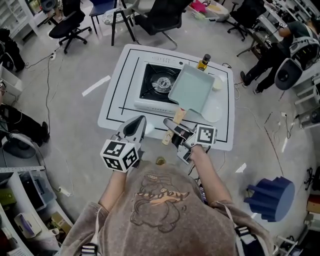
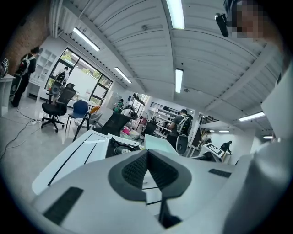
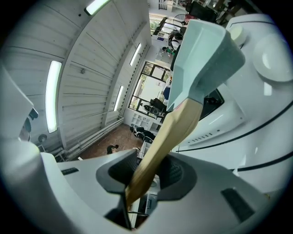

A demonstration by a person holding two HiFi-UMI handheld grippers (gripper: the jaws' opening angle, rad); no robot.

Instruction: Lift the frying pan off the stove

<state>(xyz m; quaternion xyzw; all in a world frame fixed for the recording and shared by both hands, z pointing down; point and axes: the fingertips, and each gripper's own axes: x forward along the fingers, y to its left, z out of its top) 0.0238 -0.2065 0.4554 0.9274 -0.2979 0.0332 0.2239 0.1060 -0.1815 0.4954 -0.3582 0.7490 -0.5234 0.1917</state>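
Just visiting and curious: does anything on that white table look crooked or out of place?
The frying pan sits skewed, to the right of the burner, reaching toward a white plate. The right hand-held gripper is clamped on its wooden handle. Nothing looks spilled or broken.

- Head view: lit brightly and evenly from overhead; only faint, soft shadows lay on the floor (image 1: pixel 75 115); focus was sharp, with no glare.
- Left gripper view: ceiling strip lights (image 2: pixel 176 13) were blown out white; daylight flared at the windows (image 2: pixel 75 75).
- Both gripper views: strong fisheye bending, black vignetted corners.
- Right gripper view: the frying pan (image 3: pixel 201 50) was soft at its handle near the lens; a light strip (image 3: pixel 51 91) glared.
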